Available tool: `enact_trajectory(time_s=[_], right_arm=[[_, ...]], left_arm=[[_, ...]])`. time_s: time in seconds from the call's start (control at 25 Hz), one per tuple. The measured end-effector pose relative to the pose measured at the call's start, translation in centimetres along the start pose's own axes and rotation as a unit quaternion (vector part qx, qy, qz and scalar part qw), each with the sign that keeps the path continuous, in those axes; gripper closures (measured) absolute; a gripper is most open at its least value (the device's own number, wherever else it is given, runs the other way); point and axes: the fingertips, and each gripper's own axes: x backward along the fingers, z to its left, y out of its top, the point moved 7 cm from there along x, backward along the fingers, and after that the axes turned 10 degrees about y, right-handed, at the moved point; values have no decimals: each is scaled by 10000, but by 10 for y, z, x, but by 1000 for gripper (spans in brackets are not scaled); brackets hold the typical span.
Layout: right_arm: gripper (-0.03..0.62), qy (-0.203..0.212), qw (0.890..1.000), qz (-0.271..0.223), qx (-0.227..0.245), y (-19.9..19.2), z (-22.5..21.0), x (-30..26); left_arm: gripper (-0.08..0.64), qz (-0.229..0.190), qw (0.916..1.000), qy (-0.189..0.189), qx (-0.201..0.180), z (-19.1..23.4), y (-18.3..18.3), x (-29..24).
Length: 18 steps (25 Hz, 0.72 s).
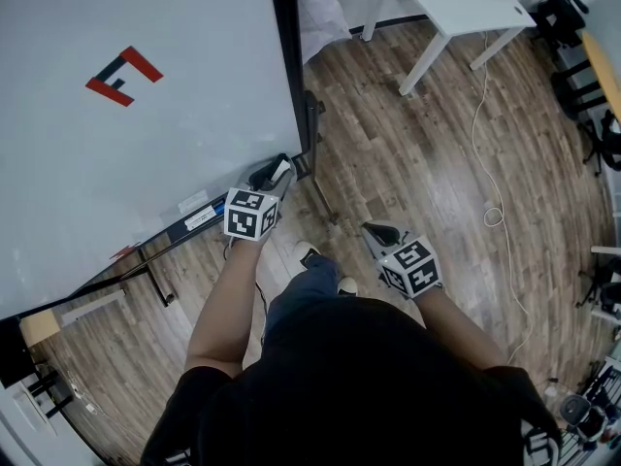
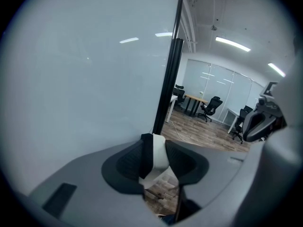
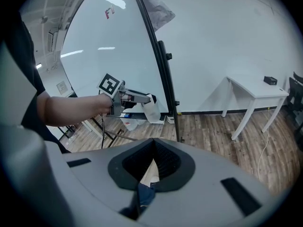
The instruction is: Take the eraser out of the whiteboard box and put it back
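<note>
Floor: wood planks (image 1: 408, 144), a white cable (image 1: 482, 115) trailing across them.
Right gripper (image 3: 154, 148): held low over the floor, fingers together, nothing between them.
Left gripper (image 2: 156, 150): at the lower right corner of the whiteboard (image 1: 146, 144), fingers clamped on the eraser (image 2: 159, 155).
Eraser: white body, black felt, out of the tray (image 1: 175, 233) that runs along the board's foot, just beside the board's edge.
Whiteboard: blank but for a red-and-black logo (image 1: 123, 75).
Far end: office chairs (image 2: 210, 109) at desks.
</note>
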Motion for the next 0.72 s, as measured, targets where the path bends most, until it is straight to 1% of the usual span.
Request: enact_trajectory(time_s=[0.44, 0.72], right_arm=[[597, 64, 9998, -54, 193, 0, 16, 9], [597, 64, 9996, -120, 234, -2, 23, 18]], left_arm=[[408, -310, 9995, 64, -31, -5, 18, 28], [408, -647, 9978, 84, -118, -12, 34, 48]])
